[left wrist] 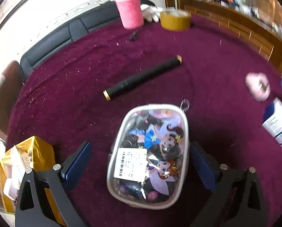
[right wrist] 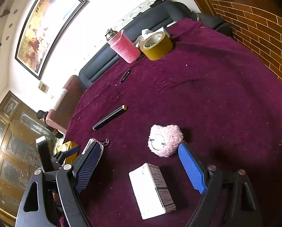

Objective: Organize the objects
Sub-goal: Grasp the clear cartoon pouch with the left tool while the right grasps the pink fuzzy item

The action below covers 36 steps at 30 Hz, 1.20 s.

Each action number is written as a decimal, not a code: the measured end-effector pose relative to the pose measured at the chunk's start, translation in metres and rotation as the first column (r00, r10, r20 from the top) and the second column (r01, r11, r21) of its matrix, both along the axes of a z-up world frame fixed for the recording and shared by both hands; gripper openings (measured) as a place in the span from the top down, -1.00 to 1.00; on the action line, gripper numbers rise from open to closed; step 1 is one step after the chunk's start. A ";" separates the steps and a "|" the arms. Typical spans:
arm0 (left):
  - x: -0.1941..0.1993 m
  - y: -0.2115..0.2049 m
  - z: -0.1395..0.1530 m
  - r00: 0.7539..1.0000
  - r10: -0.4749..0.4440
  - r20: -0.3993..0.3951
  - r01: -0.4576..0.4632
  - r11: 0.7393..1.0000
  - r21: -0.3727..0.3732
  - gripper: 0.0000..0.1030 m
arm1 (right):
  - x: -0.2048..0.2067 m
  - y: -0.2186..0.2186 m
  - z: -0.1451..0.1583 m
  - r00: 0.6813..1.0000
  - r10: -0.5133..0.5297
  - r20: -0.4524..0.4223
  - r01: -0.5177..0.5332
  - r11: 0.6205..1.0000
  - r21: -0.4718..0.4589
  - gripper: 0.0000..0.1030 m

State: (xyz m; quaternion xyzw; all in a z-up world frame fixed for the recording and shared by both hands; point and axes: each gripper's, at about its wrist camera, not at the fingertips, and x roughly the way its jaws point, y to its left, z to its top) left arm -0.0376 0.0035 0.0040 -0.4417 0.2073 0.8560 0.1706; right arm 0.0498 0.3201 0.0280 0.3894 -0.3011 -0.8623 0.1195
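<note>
In the left wrist view a clear pouch (left wrist: 148, 155) with a cartoon print and a barcode label lies on the maroon tablecloth (left wrist: 65, 94). My left gripper (left wrist: 141, 162) stands open around it, with a gap at the left pad and the right pad close beside it. In the right wrist view a white box (right wrist: 152, 191) lies flat between the wide fingers of my right gripper (right wrist: 140, 168), which is open and not touching it. A pink fluffy item (right wrist: 165, 140) sits just beyond the blue fingertip (right wrist: 184, 151). A black tube with gold ends (right wrist: 109, 117) lies farther out.
A pink knitted cup (right wrist: 124, 47) and a brown tape roll (right wrist: 157, 45) stand at the table's far edge, with a small black clip (right wrist: 124, 75) in front. A yellow bag (left wrist: 27, 170) sits off the left edge. A dark sofa (right wrist: 141, 19) runs behind, and a person (right wrist: 44, 117) is at the far left.
</note>
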 end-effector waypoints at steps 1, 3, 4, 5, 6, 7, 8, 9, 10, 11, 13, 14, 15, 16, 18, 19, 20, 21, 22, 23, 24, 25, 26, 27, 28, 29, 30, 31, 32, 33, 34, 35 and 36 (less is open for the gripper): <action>0.001 0.000 0.002 1.000 0.000 -0.021 0.000 1.000 0.013 -0.95 | 0.001 0.001 0.000 1.000 0.002 0.001 -0.002 1.000 0.002 -0.72; -0.001 0.000 0.002 1.000 0.007 0.003 -0.007 1.000 0.024 -0.92 | -0.002 -0.003 -0.001 1.000 0.010 0.006 -0.010 1.000 0.006 -0.72; -0.001 -0.002 0.003 1.000 0.012 0.010 -0.012 0.999 0.041 -0.70 | -0.002 -0.003 -0.002 1.000 0.012 0.008 -0.012 1.000 0.008 -0.72; 0.000 -0.004 0.004 1.000 0.011 0.016 -0.012 0.998 0.059 -0.52 | -0.004 -0.005 -0.003 1.000 0.013 0.013 -0.013 1.000 0.010 -0.72; 0.002 -0.005 0.006 1.000 0.020 0.019 -0.022 0.998 0.066 -0.50 | -0.005 -0.006 -0.003 1.000 0.008 0.020 -0.009 1.000 0.015 -0.72; 0.004 -0.007 0.008 0.999 0.032 0.013 -0.033 0.997 0.065 -0.48 | -0.006 -0.006 -0.004 1.000 0.004 0.025 -0.005 1.000 0.020 -0.72; 0.008 -0.009 0.012 0.999 0.035 0.011 -0.036 0.996 0.083 -0.47 | -0.008 -0.007 -0.005 0.999 -0.002 0.032 0.001 0.999 0.034 -0.72; 0.012 -0.012 0.015 0.999 0.036 0.014 -0.037 0.994 0.106 -0.47 | -0.009 -0.007 -0.006 0.999 -0.009 0.040 0.007 0.999 0.052 -0.72; 0.016 -0.015 0.019 0.999 0.044 0.015 -0.046 0.991 0.125 -0.47 | -0.011 -0.007 -0.007 0.999 -0.015 0.046 0.012 0.997 0.071 -0.72; 0.021 -0.018 0.024 0.998 0.053 0.015 -0.054 0.988 0.144 -0.47 | -0.013 -0.008 -0.008 0.998 -0.027 0.057 0.021 0.994 0.107 -0.72; 0.033 -0.025 0.036 0.998 0.057 0.018 -0.059 0.978 0.202 -0.47 | -0.020 -0.013 -0.009 0.996 -0.046 0.074 0.031 0.982 0.186 -0.72; 0.040 -0.029 0.042 0.998 0.057 0.021 -0.060 0.972 0.227 -0.47 | -0.024 -0.018 -0.010 0.995 -0.046 0.086 0.025 0.972 0.232 -0.72; 0.046 -0.032 0.048 0.998 0.057 0.019 -0.060 0.967 0.248 -0.47 | -0.029 -0.024 -0.012 0.994 -0.042 0.100 0.012 0.960 0.278 -0.72; 0.053 -0.035 0.053 0.998 0.058 0.017 -0.060 0.962 0.266 -0.47 | -0.035 -0.031 -0.014 0.993 -0.034 0.116 -0.005 0.945 0.327 -0.72; 0.065 -0.041 0.060 0.998 0.063 0.019 -0.066 0.953 0.295 -0.48 | -0.044 -0.044 -0.018 0.990 -0.022 0.141 -0.036 0.917 0.397 -0.72; 0.070 -0.045 0.063 0.997 0.069 0.022 -0.073 0.948 0.309 -0.48 | -0.047 -0.049 -0.020 0.989 -0.016 0.150 -0.049 0.904 0.424 -0.72; 0.075 -0.049 0.065 0.997 0.076 0.029 -0.081 0.944 0.321 -0.48 | -0.051 -0.054 -0.022 0.987 -0.015 0.163 -0.061 0.888 0.457 -0.71; 0.079 -0.053 0.067 0.996 0.081 0.035 -0.088 0.940 0.329 -0.48 | -0.056 -0.058 -0.025 0.984 -0.022 0.178 -0.070 0.867 0.493 -0.71; 0.083 -0.057 0.069 0.995 0.088 0.036 -0.095 0.937 0.336 -0.48 | -0.059 -0.059 -0.027 0.983 -0.024 0.185 -0.074 0.860 0.504 -0.71; 0.087 -0.060 0.071 0.995 0.097 0.031 -0.102 0.936 0.336 -0.48 | -0.061 -0.060 -0.029 0.981 -0.025 0.194 -0.079 0.855 0.513 -0.71; 0.090 -0.062 0.072 0.994 0.107 0.023 -0.108 0.937 0.333 -0.48 | -0.063 -0.060 -0.032 0.978 -0.029 0.209 -0.086 0.849 0.521 -0.71; 0.094 -0.064 0.074 0.993 0.117 0.012 -0.115 0.937 0.330 -0.48 | -0.065 -0.061 -0.034 0.976 -0.033 0.215 -0.088 0.845 0.527 -0.71; 0.097 -0.066 0.075 0.992 0.126 0.002 -0.120 0.937 0.327 -0.48 | -0.066 -0.062 -0.036 0.975 -0.039 0.220 -0.088 0.838 0.538 -0.69; 0.100 -0.068 0.077 0.991 0.133 -0.006 -0.124 0.938 0.325 -0.48 | -0.067 -0.062 -0.037 0.974 -0.039 0.225 -0.091 0.836 0.542 -0.64; 0.103 -0.069 0.078 0.990 0.142 -0.011 -0.131 0.937 0.324 -0.48 | -0.068 -0.063 -0.037 0.973 -0.044 0.229 -0.093 0.828 0.553 -0.39; 0.106 -0.070 0.079 0.989 0.149 -0.015 -0.136 0.936 0.324 -0.48 | -0.068 -0.065 -0.036 0.974 -0.052 0.221 -0.088 0.811 0.578 -0.11; 0.108 -0.071 0.080 0.988 0.152 -0.016 -0.139 0.936 0.324 -0.48 | -0.068 -0.067 -0.035 0.974 -0.049 0.221 -0.093 0.804 0.587 -0.03; 0.110 -0.071 0.080 0.988 0.155 -0.021 -0.141 0.937 0.319 -0.48 | -0.067 -0.067 -0.033 0.974 -0.035 0.224 -0.101 0.818 0.566 -0.01; 0.112 -0.071 0.081 0.987 0.161 -0.030 -0.144 0.940 0.311 -0.48 | -0.066 -0.067 -0.033 0.974 -0.028 0.224 -0.104 0.825 0.556 0.01; 0.114 -0.070 0.082 0.986 0.165 -0.039 -0.146 0.941 0.305 -0.48 | -0.064 -0.067 -0.031 0.975 -0.025 0.222 -0.104 0.827 0.552 0.02; 0.116 -0.071 0.084 0.985 0.168 -0.047 -0.146 0.943 0.300 -0.48 | -0.062 -0.068 -0.029 0.977 -0.025 0.214 -0.100 0.826 0.555 0.02; 0.118 -0.071 0.084 0.984 0.170 -0.052 -0.147 0.944 0.297 -0.48 | -0.060 -0.068 -0.027 0.978 -0.025 0.205 -0.095 0.826 0.556 0.02; 0.120 -0.072 0.085 0.983 0.172 -0.057 -0.148 0.944 0.296 -0.48 | -0.057 -0.068 -0.025 0.980 -0.026 0.196 -0.089 0.828 0.553 0.02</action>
